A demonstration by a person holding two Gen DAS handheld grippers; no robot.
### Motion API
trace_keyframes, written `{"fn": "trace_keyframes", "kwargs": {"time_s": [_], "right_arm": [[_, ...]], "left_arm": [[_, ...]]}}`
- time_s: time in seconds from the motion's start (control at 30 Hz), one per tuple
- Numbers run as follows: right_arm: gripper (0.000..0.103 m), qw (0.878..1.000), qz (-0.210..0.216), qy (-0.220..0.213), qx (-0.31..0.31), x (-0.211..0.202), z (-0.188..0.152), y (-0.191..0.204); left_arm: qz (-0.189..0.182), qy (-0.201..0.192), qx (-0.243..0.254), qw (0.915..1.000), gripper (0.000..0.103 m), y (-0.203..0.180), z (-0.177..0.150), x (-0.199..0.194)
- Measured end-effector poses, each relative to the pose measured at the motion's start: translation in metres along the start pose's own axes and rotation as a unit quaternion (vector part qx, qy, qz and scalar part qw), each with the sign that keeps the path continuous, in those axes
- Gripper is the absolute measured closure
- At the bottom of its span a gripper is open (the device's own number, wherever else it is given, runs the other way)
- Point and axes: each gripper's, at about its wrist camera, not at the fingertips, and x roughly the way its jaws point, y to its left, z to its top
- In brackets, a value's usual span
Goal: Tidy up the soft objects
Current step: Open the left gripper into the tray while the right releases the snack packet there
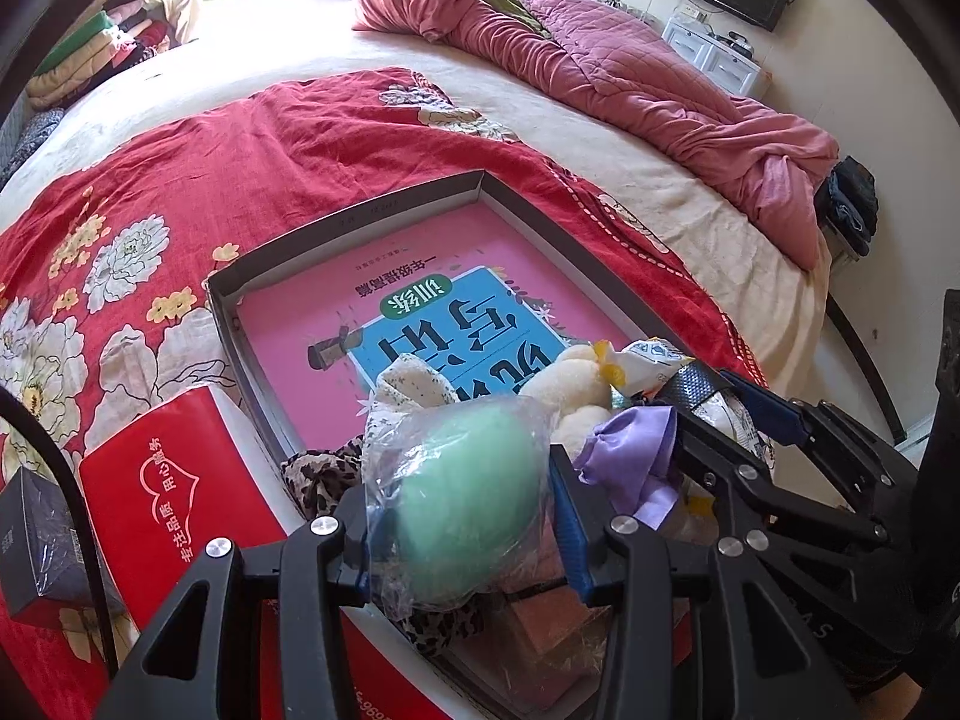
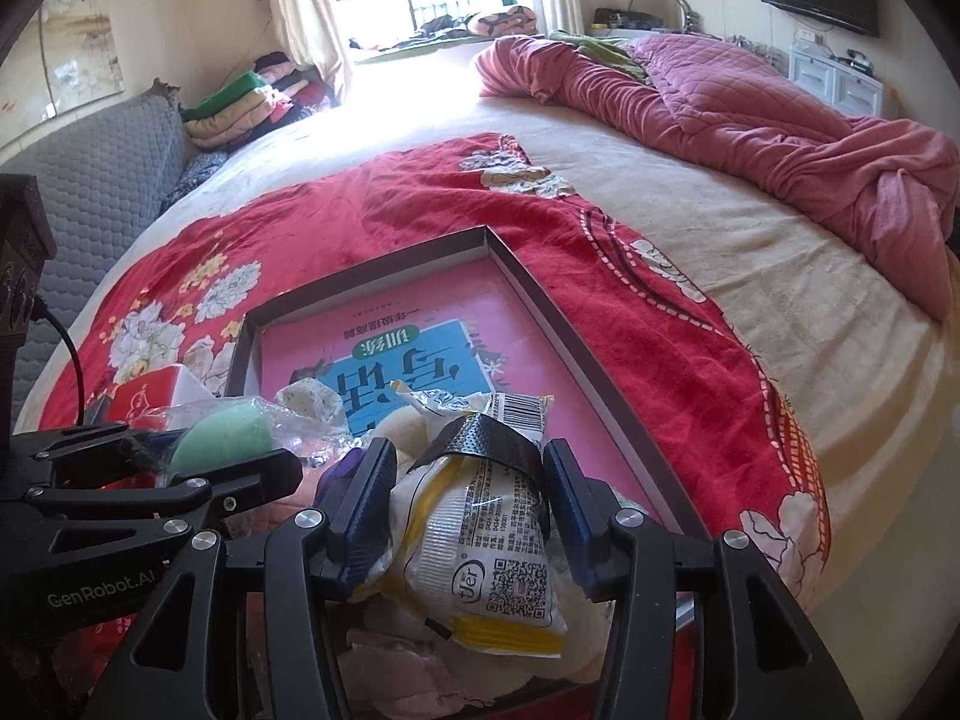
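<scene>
Green sponge (image 1: pixel 465 504) in its plastic bag: my left gripper (image 1: pixel 462 531) clamps it. Right gripper (image 2: pixel 465 516) grips the taped snack packet (image 2: pixel 480 534). Pile underneath mostly hidden.

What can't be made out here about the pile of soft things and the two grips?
- Left wrist view: the base of the green sponge in its clear bag is hidden by the left gripper.
- Right wrist view: what lies under the white-and-yellow packet is covered by the right gripper and the packet.
- Both views: the near end of the shallow box is cut off by the gripper bodies.
</scene>
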Motion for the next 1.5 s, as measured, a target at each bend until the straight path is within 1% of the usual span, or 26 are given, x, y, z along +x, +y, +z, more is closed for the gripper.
{"fn": "trace_keyframes", "kwargs": {"time_s": [0.07, 0.23, 0.3, 0.37, 0.43, 0.53, 0.73, 0.83, 1.0, 1.13, 1.3, 1.33, 1.5], "right_arm": [[0.042, 1.0, -0.003, -0.004, -0.001, -0.007, 0.001, -0.002], [0.041, 0.999, -0.018, -0.027, 0.003, -0.027, 0.005, -0.008], [0.038, 0.999, -0.023, -0.038, 0.01, -0.036, 0.007, -0.012], [0.036, 0.998, -0.025, -0.047, 0.015, -0.043, 0.009, -0.014], [0.036, 0.998, -0.026, -0.053, 0.017, -0.05, 0.01, -0.014], [0.035, 0.998, -0.032, -0.061, 0.012, -0.059, 0.009, -0.01], [0.031, 0.997, -0.042, -0.065, 0.005, -0.074, 0.005, -0.001], [0.031, 0.997, -0.04, -0.066, 0.01, -0.083, 0.002, 0.0], [0.03, 0.996, -0.043, -0.072, 0.007, -0.098, -0.004, 0.008], [0.03, 0.996, -0.049, -0.076, -0.004, -0.109, -0.009, 0.016], [0.029, 0.996, -0.055, -0.077, -0.001, -0.122, -0.018, 0.019], [0.029, 0.996, -0.053, -0.075, 0.0, -0.125, -0.02, 0.02], [0.029, 0.995, -0.053, -0.08, 0.007, -0.139, -0.029, 0.027]], "left_arm": [[-0.001, 0.001, -0.001, 1.0, 0.057, 0.0, 0.0, 0.0], [-0.007, 0.004, -0.004, 1.0, 0.053, 0.0, -0.001, -0.003], [-0.007, 0.004, -0.003, 1.0, 0.052, -0.001, -0.002, -0.005], [-0.006, 0.005, -0.001, 1.0, 0.048, -0.002, -0.003, -0.007], [-0.004, 0.004, 0.001, 1.0, 0.04, -0.004, -0.004, -0.01], [0.002, -0.002, 0.004, 1.0, 0.038, -0.006, -0.006, -0.018], [0.007, -0.015, -0.001, 0.9999, 0.036, -0.002, -0.009, -0.036], [0.007, -0.026, -0.004, 0.9996, 0.032, 0.001, -0.013, -0.049], [0.006, -0.045, -0.009, 0.9989, 0.028, 0.004, -0.019, -0.071], [0.008, -0.048, -0.005, 0.9988, 0.025, 0.003, -0.024, -0.081], [0.002, -0.058, -0.004, 0.9983, 0.022, 0.003, -0.034, -0.096], [0.003, -0.058, -0.003, 0.9983, 0.02, 0.004, -0.036, -0.099], [0.006, -0.067, -0.008, 0.9977, 0.019, 0.006, -0.05, -0.115]]}}
